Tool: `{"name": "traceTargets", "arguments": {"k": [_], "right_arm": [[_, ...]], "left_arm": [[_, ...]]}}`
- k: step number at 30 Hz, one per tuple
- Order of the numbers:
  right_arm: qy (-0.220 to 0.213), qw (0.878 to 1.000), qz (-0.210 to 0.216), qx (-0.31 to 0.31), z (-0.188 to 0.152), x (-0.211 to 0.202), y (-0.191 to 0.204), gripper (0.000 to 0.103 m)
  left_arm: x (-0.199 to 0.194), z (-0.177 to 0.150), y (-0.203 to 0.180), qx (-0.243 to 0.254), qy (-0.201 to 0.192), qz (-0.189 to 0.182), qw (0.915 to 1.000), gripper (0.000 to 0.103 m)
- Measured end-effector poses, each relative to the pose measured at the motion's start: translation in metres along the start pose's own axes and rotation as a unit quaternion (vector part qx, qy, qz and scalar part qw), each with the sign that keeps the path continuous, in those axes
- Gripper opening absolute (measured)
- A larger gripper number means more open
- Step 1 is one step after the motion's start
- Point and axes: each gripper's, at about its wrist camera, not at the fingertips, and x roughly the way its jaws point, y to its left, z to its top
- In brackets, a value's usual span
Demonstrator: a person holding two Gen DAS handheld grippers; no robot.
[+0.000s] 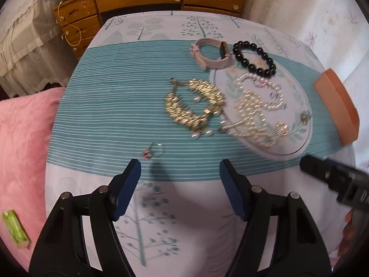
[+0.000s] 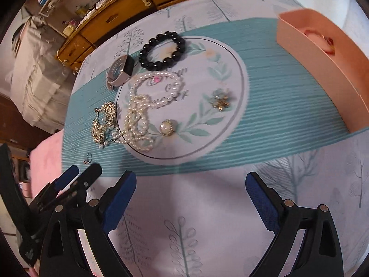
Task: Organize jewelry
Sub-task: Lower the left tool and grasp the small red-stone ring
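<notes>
Jewelry lay loose: a small silver ring with a red stone (image 1: 154, 152) at eleven o'clock off the empty, parted left gripper (image 1: 180, 189), the right gripper (image 2: 191, 198) gaping too, so a careless pinch might flick it away.

Dark cursive lettering runs across the round printed medallion (image 2: 230, 73) on the cloth, but blur and the pearl necklace (image 2: 140, 106) lying over it leave it unreadable. No other text can be read.
</notes>
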Motion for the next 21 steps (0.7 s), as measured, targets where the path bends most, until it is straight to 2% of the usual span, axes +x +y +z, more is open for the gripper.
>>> {"name": "traceTargets", "arguments": {"k": [1, 3, 4, 9, 11, 16, 21], "right_arm": [[-0.007, 1.000, -0.007, -0.003, 0.000, 0.000, 0.003, 0.096], [-0.018, 1.000, -0.020, -0.011, 0.000, 0.006, 0.014, 0.087], [-0.021, 0.999, -0.027, -0.014, 0.001, 0.009, 0.019, 0.079], [-0.043, 0.998, -0.054, -0.016, 0.003, 0.019, 0.030, 0.064], [-0.055, 0.996, -0.066, -0.018, 0.003, 0.020, 0.033, 0.057], [-0.072, 0.993, -0.086, -0.040, 0.002, 0.022, 0.045, 0.052], [-0.081, 0.990, -0.096, -0.060, 0.004, 0.026, 0.055, 0.046]], "left_arm": [[0.001, -0.002, 0.003, 0.005, -0.005, 0.003, 1.0000, 0.067], [0.002, -0.007, 0.008, 0.017, -0.020, 0.008, 0.9996, 0.067], [0.003, -0.008, 0.010, 0.020, -0.023, 0.009, 0.9995, 0.067], [0.006, -0.008, 0.025, -0.013, -0.036, -0.032, 0.9987, 0.066], [0.007, -0.007, 0.030, -0.023, -0.042, -0.046, 0.9978, 0.057], [0.009, -0.004, 0.037, -0.031, -0.047, -0.059, 0.9967, 0.047], [0.010, -0.003, 0.033, -0.016, -0.050, -0.051, 0.9974, 0.045]]}}
